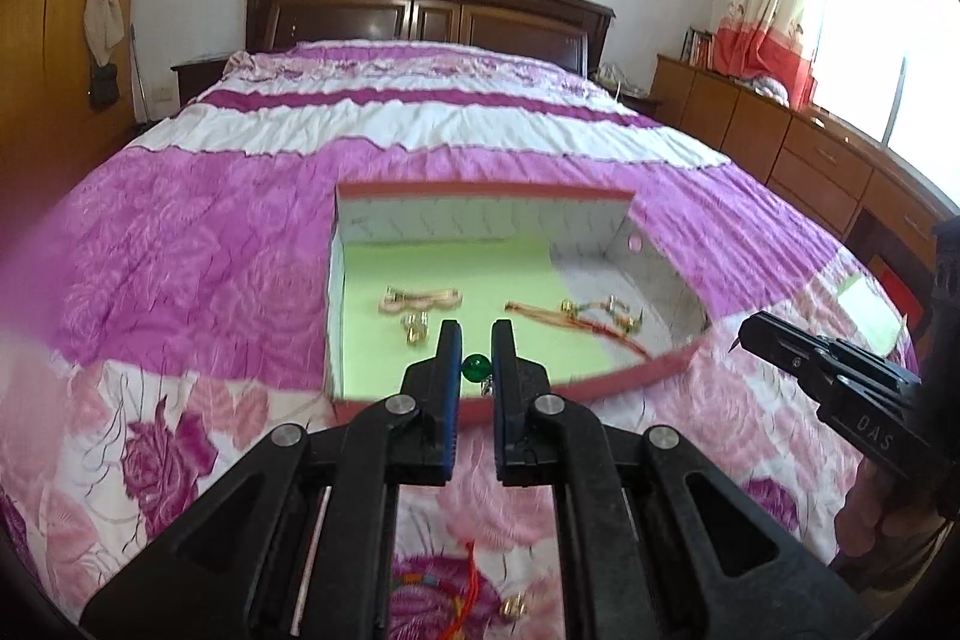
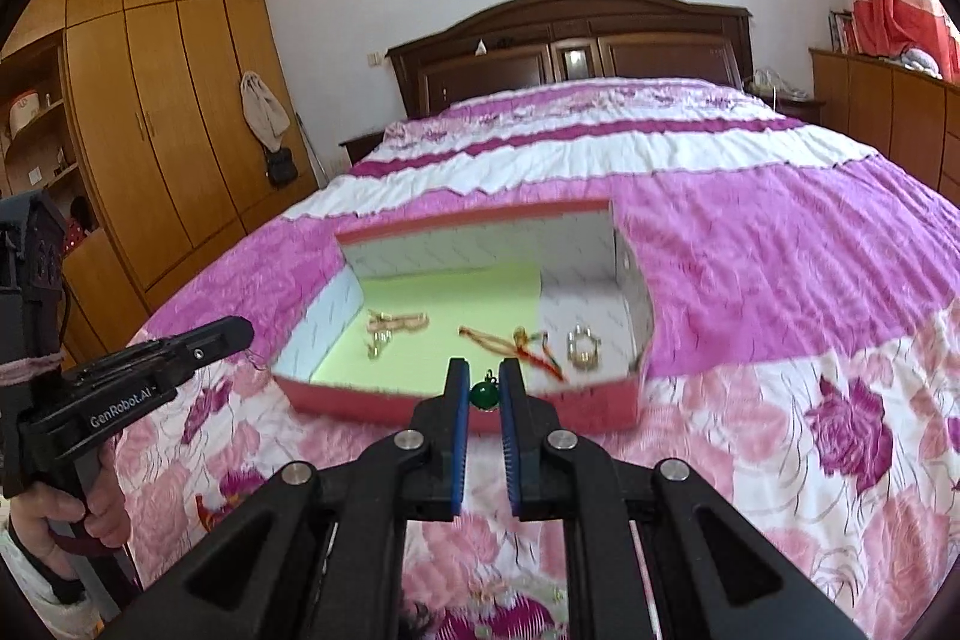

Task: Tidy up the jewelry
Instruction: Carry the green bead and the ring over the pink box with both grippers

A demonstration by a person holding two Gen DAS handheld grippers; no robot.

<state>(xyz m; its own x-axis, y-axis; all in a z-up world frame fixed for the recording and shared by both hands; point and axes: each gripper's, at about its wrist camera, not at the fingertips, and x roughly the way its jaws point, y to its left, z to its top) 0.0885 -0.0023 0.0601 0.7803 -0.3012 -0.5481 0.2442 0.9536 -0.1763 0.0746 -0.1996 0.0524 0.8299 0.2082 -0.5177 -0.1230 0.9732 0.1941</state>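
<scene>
Cardboard, red outside and white within, made up the open box (image 1: 618, 253) that lay on a crinkled quilt (image 1: 198, 244) printed with pink and purple roses. A pale green paper sheet (image 1: 456, 268) covered the left part of its floor. On the sheet lay a looped pinkish cord bracelet (image 1: 420, 301), small gold bells (image 1: 414, 329) just near of it, and to the right a red cord bracelet (image 1: 570, 317) strung with bells. A ring of metal beads (image 2: 583, 347) rested on the bare white floor at the right.

Above the near wall, the left gripper (image 1: 477, 331) had its blue-padded jaws drawn almost together. A small green ball (image 1: 475, 367) showed in the slit, though whether the pads pressed it could not be told.

The right gripper (image 2: 485, 370) stood narrowly apart, pinching a round, glossy green bead (image 2: 485, 396) between its pads, a small metal loop on top of the bead.
</scene>
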